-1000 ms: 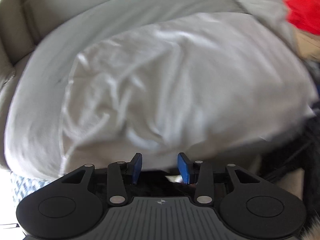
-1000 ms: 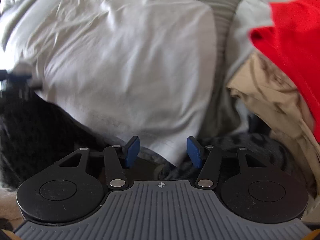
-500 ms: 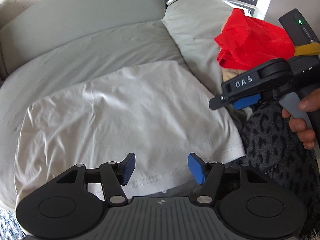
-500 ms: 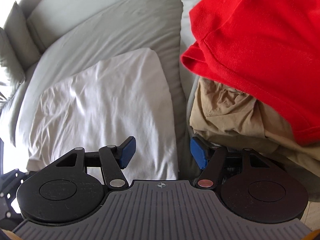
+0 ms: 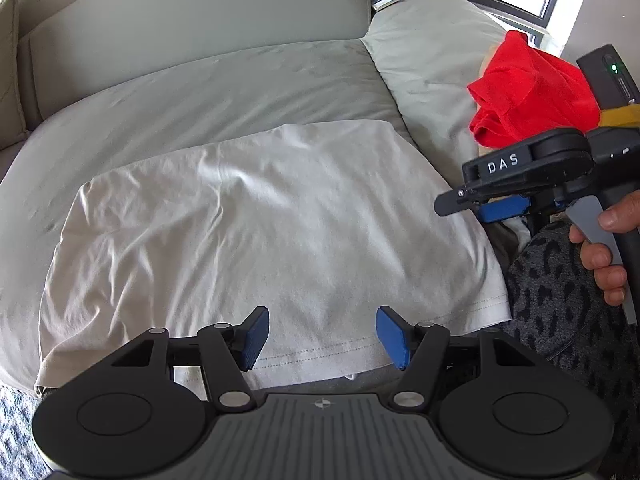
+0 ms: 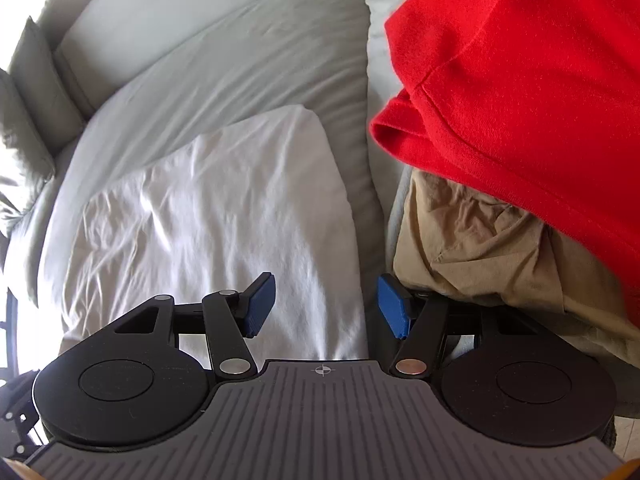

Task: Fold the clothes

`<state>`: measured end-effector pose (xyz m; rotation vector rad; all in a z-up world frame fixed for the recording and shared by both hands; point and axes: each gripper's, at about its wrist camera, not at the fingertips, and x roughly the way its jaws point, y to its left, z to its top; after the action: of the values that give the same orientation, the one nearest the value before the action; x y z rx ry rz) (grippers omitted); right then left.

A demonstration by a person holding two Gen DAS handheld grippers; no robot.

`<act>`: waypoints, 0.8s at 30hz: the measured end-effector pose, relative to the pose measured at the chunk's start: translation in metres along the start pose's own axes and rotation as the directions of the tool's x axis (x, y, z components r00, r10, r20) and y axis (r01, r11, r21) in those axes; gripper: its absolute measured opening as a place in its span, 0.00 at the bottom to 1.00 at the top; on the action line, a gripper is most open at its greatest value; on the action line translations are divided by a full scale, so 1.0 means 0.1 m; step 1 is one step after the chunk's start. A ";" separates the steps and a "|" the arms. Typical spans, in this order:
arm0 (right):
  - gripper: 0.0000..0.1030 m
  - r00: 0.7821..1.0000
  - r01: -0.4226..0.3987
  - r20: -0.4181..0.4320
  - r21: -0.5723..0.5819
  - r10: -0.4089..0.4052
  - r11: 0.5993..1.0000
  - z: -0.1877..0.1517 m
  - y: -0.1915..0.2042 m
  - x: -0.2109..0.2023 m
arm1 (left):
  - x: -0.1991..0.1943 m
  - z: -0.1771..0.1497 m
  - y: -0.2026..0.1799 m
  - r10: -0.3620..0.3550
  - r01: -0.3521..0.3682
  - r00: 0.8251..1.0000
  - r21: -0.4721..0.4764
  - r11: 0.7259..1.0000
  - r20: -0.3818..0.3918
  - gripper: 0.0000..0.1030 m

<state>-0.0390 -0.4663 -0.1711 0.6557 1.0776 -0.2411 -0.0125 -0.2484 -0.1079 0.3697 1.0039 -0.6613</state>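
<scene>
Both tongs wide apart right now, nothing pinched in either. Left gripper (image 5: 322, 334) just finished spreading its jaws, empty gap, hanging over the near hem of the white t-shirt (image 5: 272, 232). Right gripper (image 6: 324, 306) also apart after a quick widen-then-ease-back, nothing between the blue pads (image 6: 260, 304).

White t-shirt lying flat on the grey sofa cushion (image 5: 200, 88), straight ahead of the left tongs and below them, already looking folded into a rough rectangle. Long axis running side to side across the left view, stitched hem closest to the tips. So left hand clearly nearer to it.

From the right tongs: shirt ahead and off to the left, its right edge roughly in line with the gap. Red garment (image 6: 520, 80) up ahead on the right, piled on a crumpled tan garment (image 6: 480, 248) sitting just beside the right-hand pad.

Best guess: next grab either the near hem for another fold, or right hand going for the pile.
</scene>
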 end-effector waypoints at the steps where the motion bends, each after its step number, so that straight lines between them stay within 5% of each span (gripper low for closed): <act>1: 0.63 1.000 0.005 -0.012 -0.010 -0.005 1.000 0.00 0.00 0.04 | 0.01 0.00 0.02 0.003 -0.003 1.000 -0.009 1.000 -0.002 0.59; 4: 0.63 1.000 -0.010 0.024 -0.047 0.011 0.999 -0.07 -0.01 0.14 | 0.03 0.00 0.07 0.009 -0.009 1.000 -0.038 0.999 -0.008 0.59; 7: 0.50 0.996 -0.010 0.085 -0.116 0.020 0.993 -0.12 0.10 0.17 | 0.03 -0.01 0.13 0.010 -0.010 1.000 -0.061 0.998 -0.006 0.59; 10: 0.21 0.991 -0.001 0.134 -0.188 0.027 0.982 -0.21 0.24 0.16 | 0.04 -0.02 0.20 0.008 -0.009 1.000 -0.086 0.996 -0.008 0.59; 12: 0.14 0.987 0.009 0.158 -0.197 0.023 0.980 -0.27 0.28 0.14 | 0.04 -0.04 0.27 0.011 -0.011 1.000 -0.104 0.995 -0.007 0.59; 16: 0.16 0.987 0.003 0.161 -0.140 0.020 0.990 -0.30 0.26 0.11 | 0.05 -0.05 0.47 0.010 -0.011 1.000 -0.165 0.986 -0.006 0.59; 21: 0.36 0.996 -0.043 0.084 0.115 0.033 0.992 -0.09 0.33 0.12 | 0.09 -0.09 0.76 -0.022 0.024 1.000 -0.251 0.968 0.011 0.59; 24: 0.46 0.999 0.032 -0.013 0.056 -0.032 0.998 0.03 0.60 0.17 | 0.07 -0.12 0.94 -0.020 0.031 0.999 -0.301 0.953 0.038 0.58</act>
<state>0.0006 -0.4184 -0.1623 0.6912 1.0962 -0.2964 0.0448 -0.1738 -0.1209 0.0766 1.0595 -0.5254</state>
